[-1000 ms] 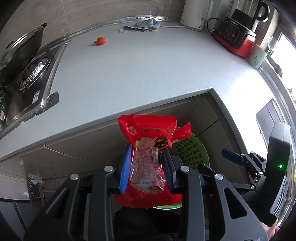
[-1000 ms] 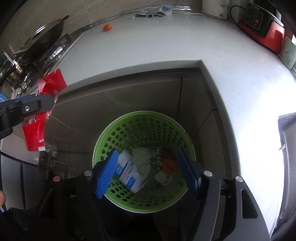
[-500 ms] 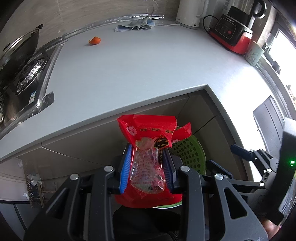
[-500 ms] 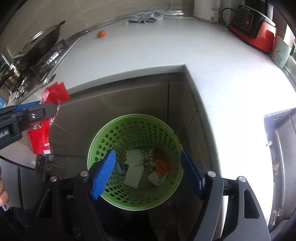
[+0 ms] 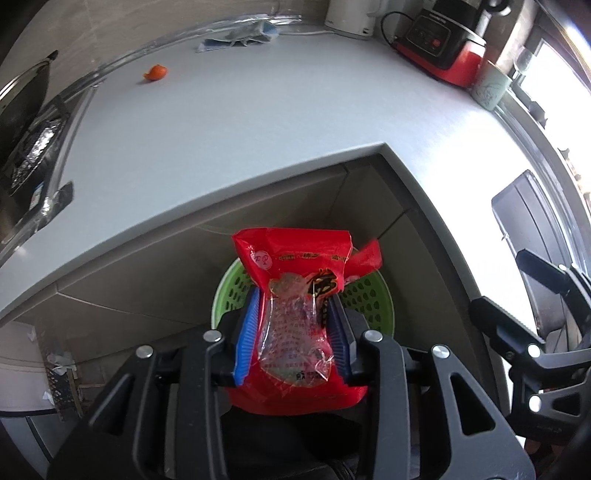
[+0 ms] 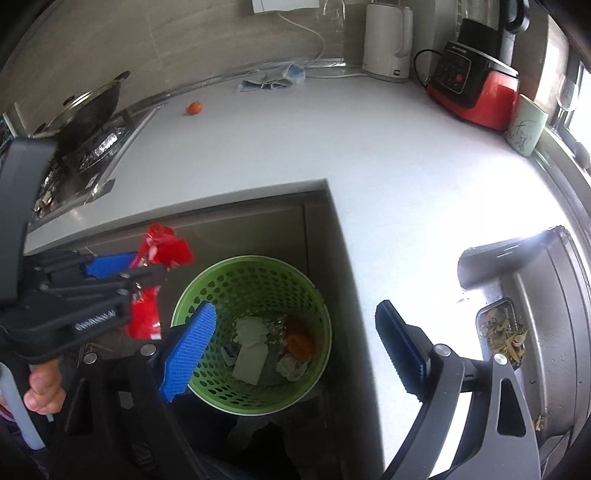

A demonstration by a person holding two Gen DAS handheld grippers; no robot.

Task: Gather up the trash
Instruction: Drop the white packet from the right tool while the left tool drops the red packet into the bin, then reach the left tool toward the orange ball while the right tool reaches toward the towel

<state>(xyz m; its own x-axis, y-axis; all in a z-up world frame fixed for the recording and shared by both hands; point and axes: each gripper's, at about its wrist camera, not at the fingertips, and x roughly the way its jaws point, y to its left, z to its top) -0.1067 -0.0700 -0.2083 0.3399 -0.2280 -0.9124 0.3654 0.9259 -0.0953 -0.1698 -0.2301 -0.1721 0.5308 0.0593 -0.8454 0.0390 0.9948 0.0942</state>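
Note:
A red snack bag [image 5: 295, 266] with a clear window sits between the blue pads of my left gripper [image 5: 293, 299], which still press on it while the jaws are opening. The bag hangs over the near rim of the green perforated basket [image 5: 373, 295] on the floor below the counter corner. In the right wrist view my right gripper [image 6: 295, 308] is high above the basket [image 6: 221, 273], its jaws opening wide with nothing between them. Paper and orange scraps [image 6: 251, 354] lie in the basket. The left gripper [image 6: 122, 269] with the bag [image 6: 166, 251] is at the left.
An orange peel [image 5: 155, 72] and a blue cloth [image 5: 240, 35] lie at the back of the white counter [image 5: 258, 129]. A kettle [image 6: 388, 40], red blender base [image 6: 472, 88] and cup [image 6: 526, 125] stand behind. Stove [image 6: 92, 140] at left, sink [image 6: 535, 295] at right.
My left gripper has carried the red bag toward the basket, which now shows on both sides of it. My right gripper has risen away from the basket and spread wider.

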